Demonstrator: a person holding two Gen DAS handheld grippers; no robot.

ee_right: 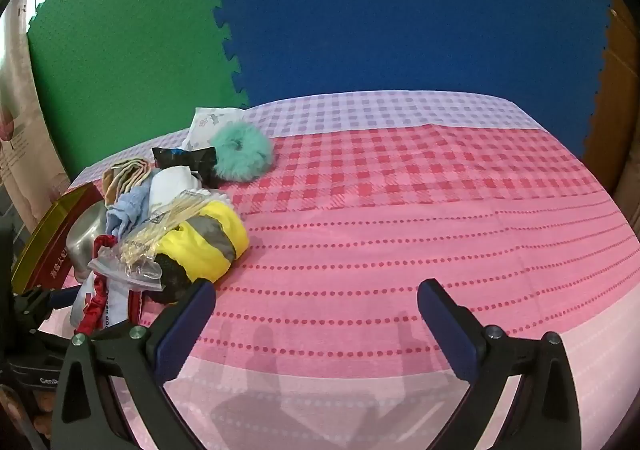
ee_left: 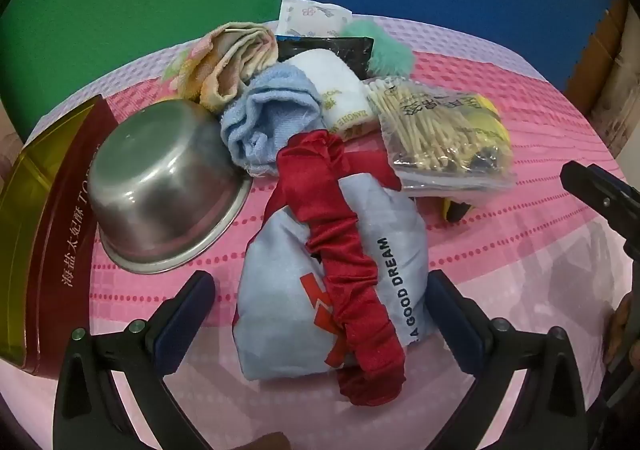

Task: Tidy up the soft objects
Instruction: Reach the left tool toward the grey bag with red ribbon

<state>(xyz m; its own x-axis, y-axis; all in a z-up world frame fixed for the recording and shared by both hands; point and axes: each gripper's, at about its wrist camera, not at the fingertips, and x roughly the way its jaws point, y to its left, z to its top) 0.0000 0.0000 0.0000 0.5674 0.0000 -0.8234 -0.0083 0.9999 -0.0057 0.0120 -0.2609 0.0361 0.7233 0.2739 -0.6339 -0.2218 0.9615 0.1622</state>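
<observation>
A pale grey-blue fabric pouch [ee_left: 320,290] printed with "A GOOD DREAM" and an orange mark lies on the pink checked and dotted tablecloth [ee_left: 500,250], with a crinkled red satin band [ee_left: 344,250] draped along its length. It sits directly between the wide-spread fingers of the left gripper [ee_left: 320,302], whose dark blue pads [ee_left: 188,314] stand clear of the cloth on either side; that gripper holds nothing.

Just behind the pouch, a folded light blue terry towel [ee_left: 264,121] touches a rolled white towel with gold lettering [ee_left: 336,89], and behind those lie a peach floral cloth [ee_left: 228,57], a black foil packet [ee_left: 332,49], a white printed tissue pack [ee_left: 308,17] and a fluffy mint-green scrunchie [ee_left: 384,45]. To the right of the pouch rests a clear plastic bag of wooden cotton swabs [ee_left: 440,129], lying over a yellow garment with a grey reflective stripe [ee_right: 208,246]. To the pouch's left, an upturned stainless steel bowl [ee_left: 160,185] leans on a dark red and gold tin box [ee_left: 44,217].

The right gripper [ee_right: 316,310] hovers over bare tablecloth to the right of the pouch and the pile, its fingers fully apart and empty. Green foam mat [ee_right: 132,49] and blue foam mat [ee_right: 400,9] stand behind the table.
</observation>
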